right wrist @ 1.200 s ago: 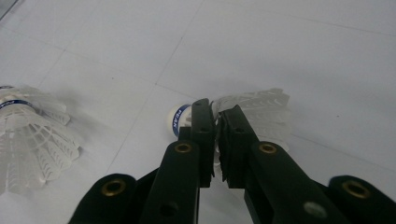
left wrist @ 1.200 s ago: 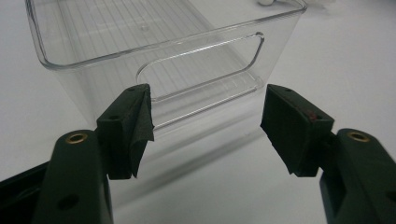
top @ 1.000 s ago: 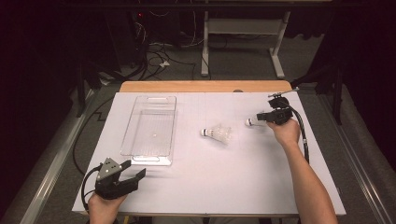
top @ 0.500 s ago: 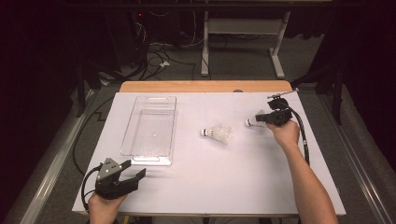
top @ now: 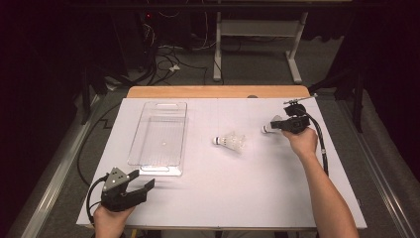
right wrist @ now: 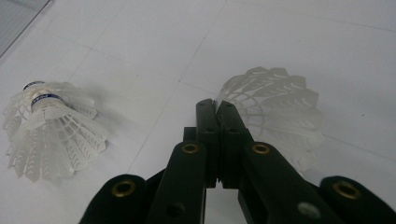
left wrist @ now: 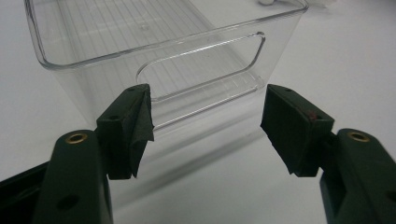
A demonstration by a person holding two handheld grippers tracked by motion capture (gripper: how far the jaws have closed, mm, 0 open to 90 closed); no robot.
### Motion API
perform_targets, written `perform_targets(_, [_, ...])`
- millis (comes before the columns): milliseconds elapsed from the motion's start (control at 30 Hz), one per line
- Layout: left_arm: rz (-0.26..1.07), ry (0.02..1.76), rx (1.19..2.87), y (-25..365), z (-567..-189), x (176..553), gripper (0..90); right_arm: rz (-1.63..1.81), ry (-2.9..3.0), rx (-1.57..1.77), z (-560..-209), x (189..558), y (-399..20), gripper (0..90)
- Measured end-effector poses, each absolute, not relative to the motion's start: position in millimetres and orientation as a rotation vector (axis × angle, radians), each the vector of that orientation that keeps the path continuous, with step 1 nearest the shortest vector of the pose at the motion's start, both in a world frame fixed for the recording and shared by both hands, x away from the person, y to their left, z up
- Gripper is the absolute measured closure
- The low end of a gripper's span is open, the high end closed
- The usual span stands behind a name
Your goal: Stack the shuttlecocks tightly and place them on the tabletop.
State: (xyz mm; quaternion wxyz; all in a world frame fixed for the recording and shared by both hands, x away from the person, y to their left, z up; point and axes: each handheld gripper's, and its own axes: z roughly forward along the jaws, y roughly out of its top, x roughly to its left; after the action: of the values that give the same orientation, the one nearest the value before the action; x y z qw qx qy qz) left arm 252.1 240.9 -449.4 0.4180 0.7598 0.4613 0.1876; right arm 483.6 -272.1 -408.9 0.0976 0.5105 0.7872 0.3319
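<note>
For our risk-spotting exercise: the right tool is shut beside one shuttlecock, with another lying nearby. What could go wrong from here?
1. The right tool is shut at the thin skirt rim of the shuttlecock; whether it grips is unclear, so it may slip or crush.
2. A sweep toward the clear bin could knock the second shuttlecock.

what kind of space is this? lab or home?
Most likely a lab or data-collection workspace: a table covered in plain white, loose cables on the floor behind it, dark surroundings, and only test props laid out, a clear bin and shuttlecocks.
</note>
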Motion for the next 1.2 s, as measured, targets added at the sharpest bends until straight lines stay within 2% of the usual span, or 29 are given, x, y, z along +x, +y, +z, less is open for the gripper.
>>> perform_targets(1200, [0.476,1.160,1.900,241.1,-448.9,251.4,34.4,1.055,2.340,1.423,-400.2,458.8,-273.8,89.9])
